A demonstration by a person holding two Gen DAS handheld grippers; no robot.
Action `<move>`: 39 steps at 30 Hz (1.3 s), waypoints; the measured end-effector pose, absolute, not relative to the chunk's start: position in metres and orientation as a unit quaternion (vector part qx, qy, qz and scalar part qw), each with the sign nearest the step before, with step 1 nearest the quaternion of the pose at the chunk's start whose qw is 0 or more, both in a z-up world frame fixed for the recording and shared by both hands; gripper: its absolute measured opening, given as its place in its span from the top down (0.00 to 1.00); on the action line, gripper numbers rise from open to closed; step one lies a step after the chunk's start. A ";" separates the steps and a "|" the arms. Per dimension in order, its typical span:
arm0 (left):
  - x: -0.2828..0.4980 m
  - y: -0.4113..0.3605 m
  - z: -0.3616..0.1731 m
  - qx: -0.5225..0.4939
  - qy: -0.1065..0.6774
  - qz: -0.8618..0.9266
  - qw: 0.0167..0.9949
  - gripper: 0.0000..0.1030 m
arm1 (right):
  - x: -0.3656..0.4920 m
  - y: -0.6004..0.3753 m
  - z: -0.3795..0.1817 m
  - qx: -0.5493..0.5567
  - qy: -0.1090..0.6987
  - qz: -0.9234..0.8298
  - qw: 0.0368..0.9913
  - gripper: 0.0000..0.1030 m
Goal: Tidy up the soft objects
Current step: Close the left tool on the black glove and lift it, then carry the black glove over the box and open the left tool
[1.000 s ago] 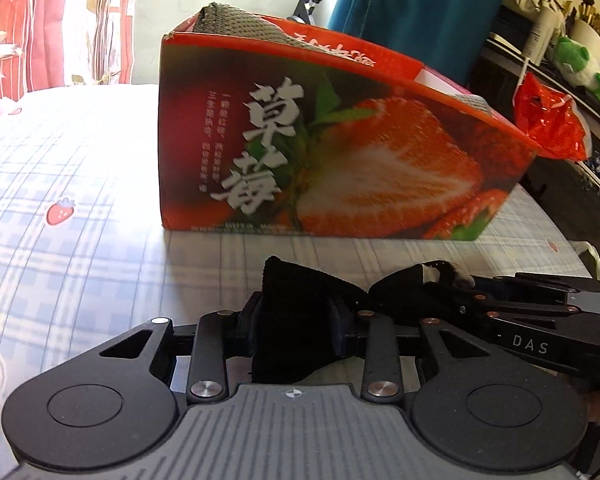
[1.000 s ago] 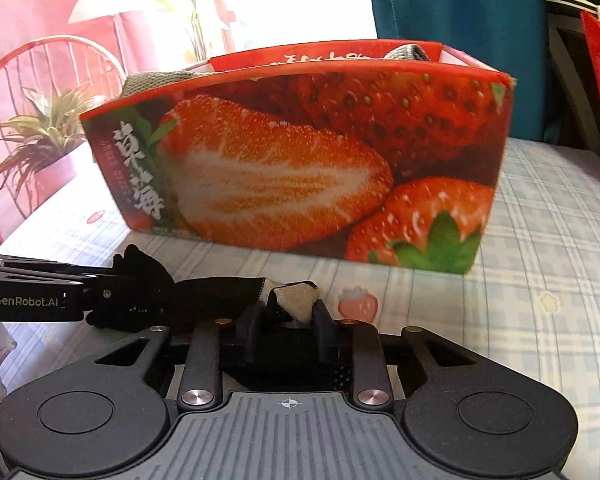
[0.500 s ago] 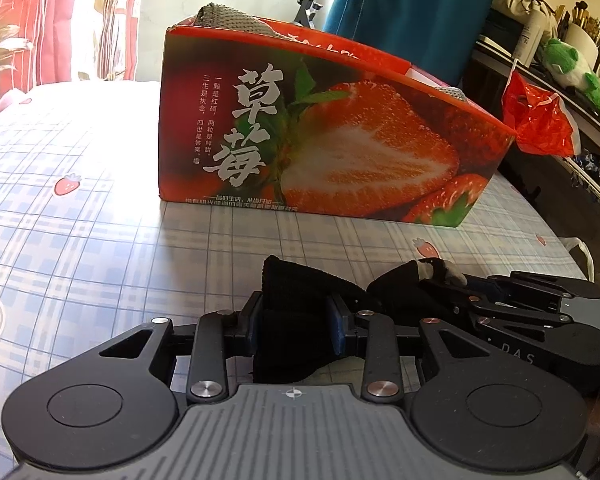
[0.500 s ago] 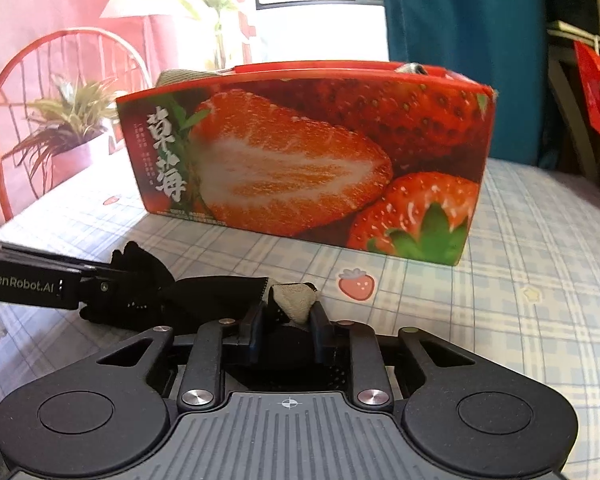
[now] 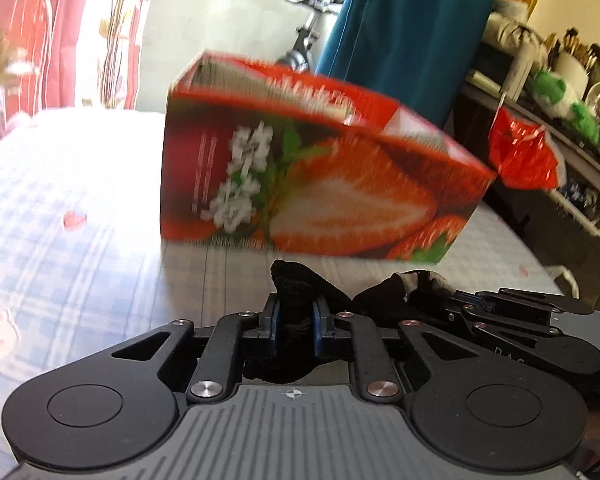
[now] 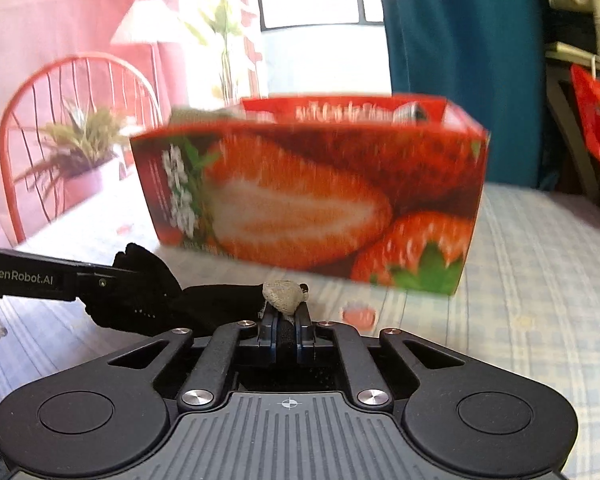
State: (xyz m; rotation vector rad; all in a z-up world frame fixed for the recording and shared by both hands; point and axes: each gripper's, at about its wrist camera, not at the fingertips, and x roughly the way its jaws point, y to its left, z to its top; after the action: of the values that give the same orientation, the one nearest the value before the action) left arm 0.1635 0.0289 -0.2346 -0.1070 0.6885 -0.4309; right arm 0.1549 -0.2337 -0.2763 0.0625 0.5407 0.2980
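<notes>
So there's one black sock (image 5: pixel 300 284) and one strawberry box (image 5: pixel 320 184) on the table (image 5: pixel 80 240), two tools total. The left tool (image 5: pixel 294 318) is closing with the sock's dark end bunched between its pads; the right tool (image 6: pixel 286 322) is clamped tight on the grey toe end (image 6: pixel 282 296). The sock stretches sideways between them, just in front of the box.

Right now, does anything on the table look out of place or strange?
Nothing looks damaged or spilled. One black sock with a beige toe is not in the strawberry box: it hangs between the left tool and the right tool, stretched above the checked tablecloth. Grey fabric already shows above the box rim.
</notes>
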 end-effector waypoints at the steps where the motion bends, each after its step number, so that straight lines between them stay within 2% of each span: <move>1: 0.163 0.029 -0.229 -0.054 0.326 -0.210 0.920 0.84 | 0.155 -0.234 -0.270 0.031 0.258 0.147 0.955 0.93; 10: 0.182 0.033 -0.162 -0.062 0.251 -0.218 0.941 0.84 | 0.172 -0.241 -0.198 0.023 0.185 0.166 0.968 0.93; 19: 0.253 0.008 -0.114 -0.031 0.218 -0.210 0.953 0.83 | 0.258 -0.246 -0.148 0.017 0.175 0.148 0.973 0.93; 26: 0.310 -0.008 -0.128 -0.014 0.257 -0.190 0.947 0.83 | 0.323 -0.245 -0.157 0.025 0.214 0.118 0.969 0.93; 39: 0.338 -0.006 -0.164 0.011 0.309 -0.173 0.935 0.82 | 0.362 -0.229 -0.205 0.010 0.295 0.102 0.950 0.93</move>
State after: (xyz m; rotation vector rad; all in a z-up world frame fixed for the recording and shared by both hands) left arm 0.3385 -0.0062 -0.1640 0.0227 0.6326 -0.3545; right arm 0.3619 -0.2292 -0.2052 0.0201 0.6001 0.2071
